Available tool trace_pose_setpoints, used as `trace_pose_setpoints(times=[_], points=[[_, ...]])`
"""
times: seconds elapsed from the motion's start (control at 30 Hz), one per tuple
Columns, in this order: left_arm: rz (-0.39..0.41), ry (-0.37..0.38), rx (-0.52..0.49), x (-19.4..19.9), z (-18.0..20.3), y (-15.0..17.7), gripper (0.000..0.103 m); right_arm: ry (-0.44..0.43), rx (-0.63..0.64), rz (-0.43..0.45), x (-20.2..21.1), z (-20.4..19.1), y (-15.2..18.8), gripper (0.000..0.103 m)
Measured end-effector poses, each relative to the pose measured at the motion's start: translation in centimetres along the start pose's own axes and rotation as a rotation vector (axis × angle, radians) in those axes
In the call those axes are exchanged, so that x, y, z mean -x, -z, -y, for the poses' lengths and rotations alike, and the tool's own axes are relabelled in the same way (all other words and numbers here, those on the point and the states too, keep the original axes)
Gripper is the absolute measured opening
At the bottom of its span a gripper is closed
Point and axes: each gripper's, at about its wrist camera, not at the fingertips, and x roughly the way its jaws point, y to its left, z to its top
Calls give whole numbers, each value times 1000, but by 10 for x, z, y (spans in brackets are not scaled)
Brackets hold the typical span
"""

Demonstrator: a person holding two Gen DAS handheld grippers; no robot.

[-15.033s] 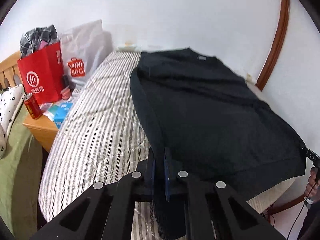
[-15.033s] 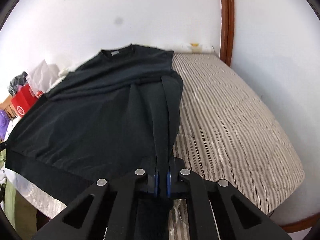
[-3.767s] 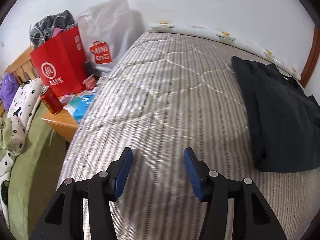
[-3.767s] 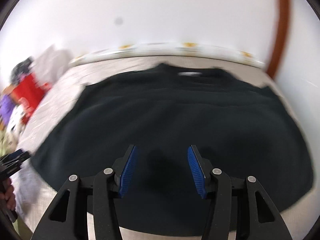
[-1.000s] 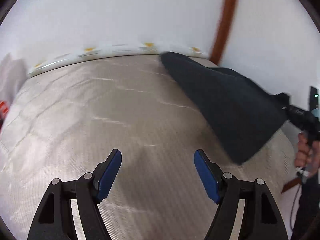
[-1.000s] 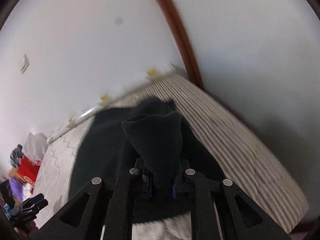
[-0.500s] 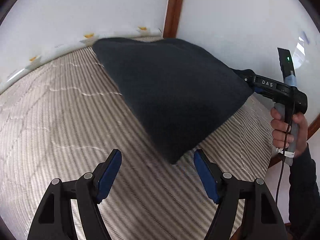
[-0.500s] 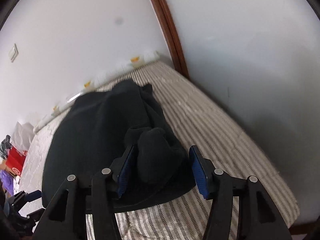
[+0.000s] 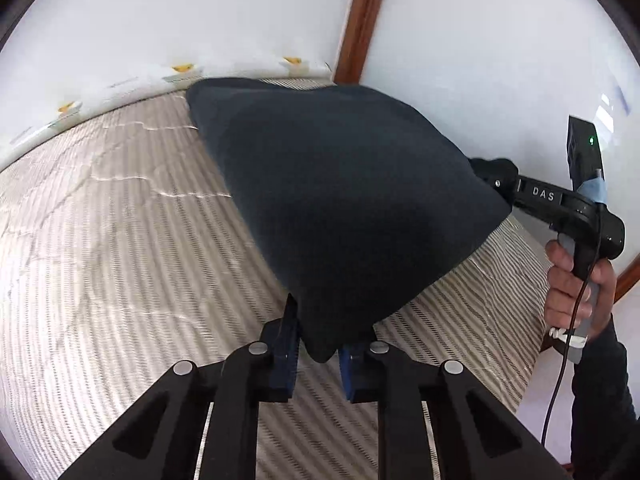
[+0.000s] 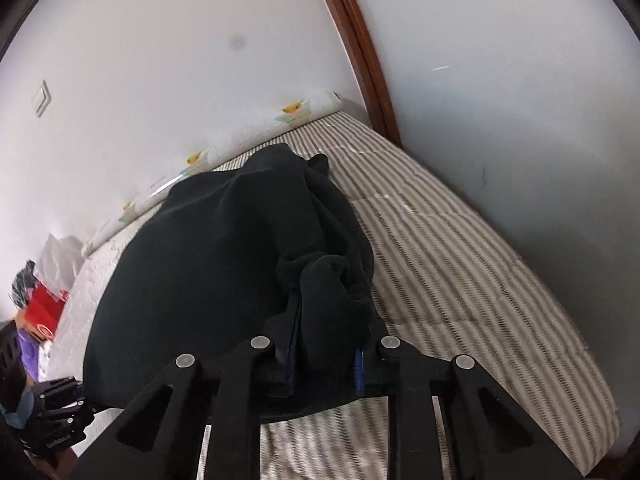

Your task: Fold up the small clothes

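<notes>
Now the black sweater (image 9: 352, 200) lies bunched on the striped bed (image 9: 120, 240). One corner sits between the half-shut fingers of the left gripper (image 9: 318, 354). Another thick bunch fills the wider right gripper (image 10: 326, 354), just ahead of it.

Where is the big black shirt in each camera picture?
Left wrist view: the black shirt fills the middle, its near corner between the left gripper fingers.
Right wrist view: it lies centre-left, bunched at the right gripper.
Shared landmark: the brown wooden post in the wall corner.
</notes>
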Motion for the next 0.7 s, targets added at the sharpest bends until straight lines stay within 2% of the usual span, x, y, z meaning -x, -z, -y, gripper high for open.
trace_pose_setpoints(times=[0.1, 0.23, 0.53, 0.63, 0.7], points=[[24, -24, 43, 16, -21, 5, 15, -37, -1, -4, -5, -21, 3, 19], [58, -73, 115, 45, -66, 19, 14, -97, 44, -31, -16, -71, 9, 19], [71, -237, 248, 111, -157, 65, 14, -255, 156, -109, -54, -207, 28, 19], [64, -260, 286, 122, -177, 78, 14, -312, 177, -116, -51, -230, 35, 19], [61, -249, 293, 122, -182, 84, 14, -329, 184, -109, -43, -230, 40, 18]])
